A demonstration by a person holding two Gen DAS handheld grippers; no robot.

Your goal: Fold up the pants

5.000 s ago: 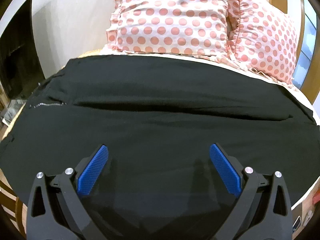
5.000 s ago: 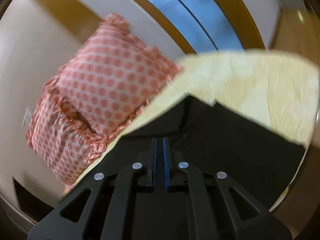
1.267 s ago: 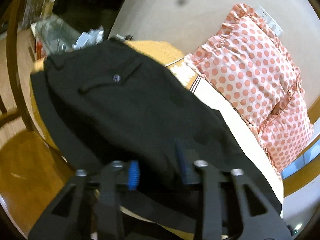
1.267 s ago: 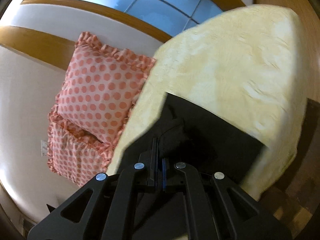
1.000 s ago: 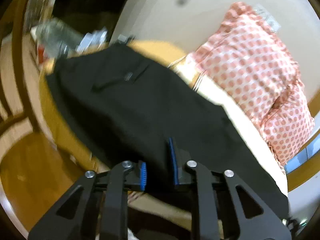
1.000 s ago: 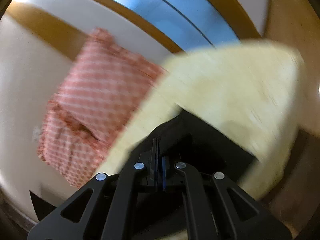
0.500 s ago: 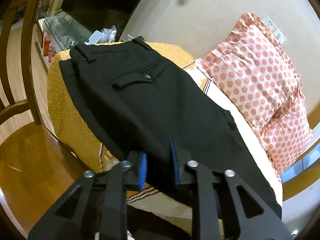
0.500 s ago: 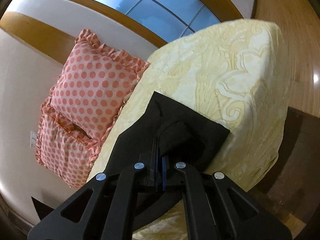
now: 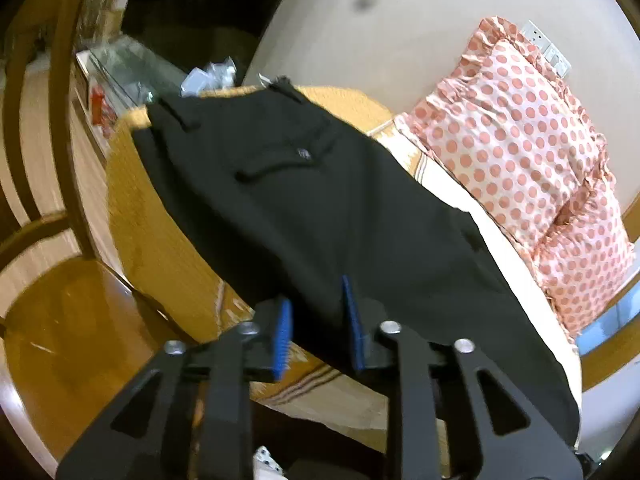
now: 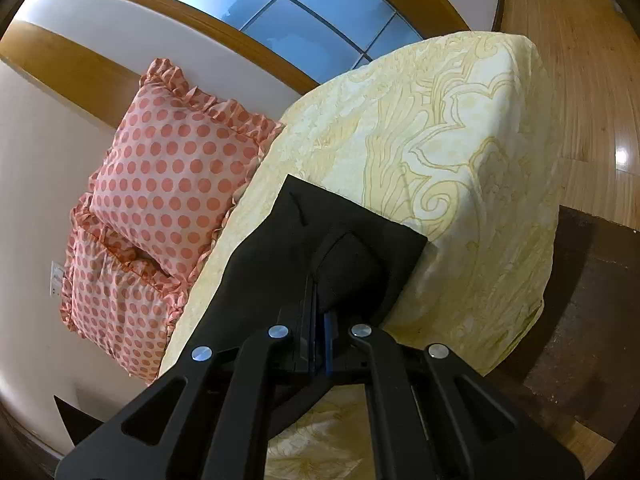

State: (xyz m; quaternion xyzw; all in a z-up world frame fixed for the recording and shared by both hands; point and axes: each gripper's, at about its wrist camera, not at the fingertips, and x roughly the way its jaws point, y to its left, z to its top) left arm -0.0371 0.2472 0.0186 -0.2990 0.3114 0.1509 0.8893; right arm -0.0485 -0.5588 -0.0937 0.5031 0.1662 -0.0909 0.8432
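One pair of black pants (image 9: 328,216) lies lengthwise on the bed (image 10: 460,140), halved. The left gripper (image 9: 316,324) has just been spreading, letting its edge go; the right gripper (image 10: 318,336) pinches the cuff end, so this fold looks laid.

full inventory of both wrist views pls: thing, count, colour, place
pants: 1, black, laid lengthwise on the bed, waistband end at the far left in the left view
bed cover: 1, pale yellow with a swirl pattern, under the pants
pillows: 2, white-pink with coral dots, stacked against the wall at the head of the bed
window: 1, blue panes in a wooden frame, behind the bed
wall socket: 1, white, above the pillows
floor: wood, past the bed
left hand-held gripper: 1, black with blue pads, jaws just opening, pants edge between them
right hand-held gripper: 1, black, shut on a pants fold
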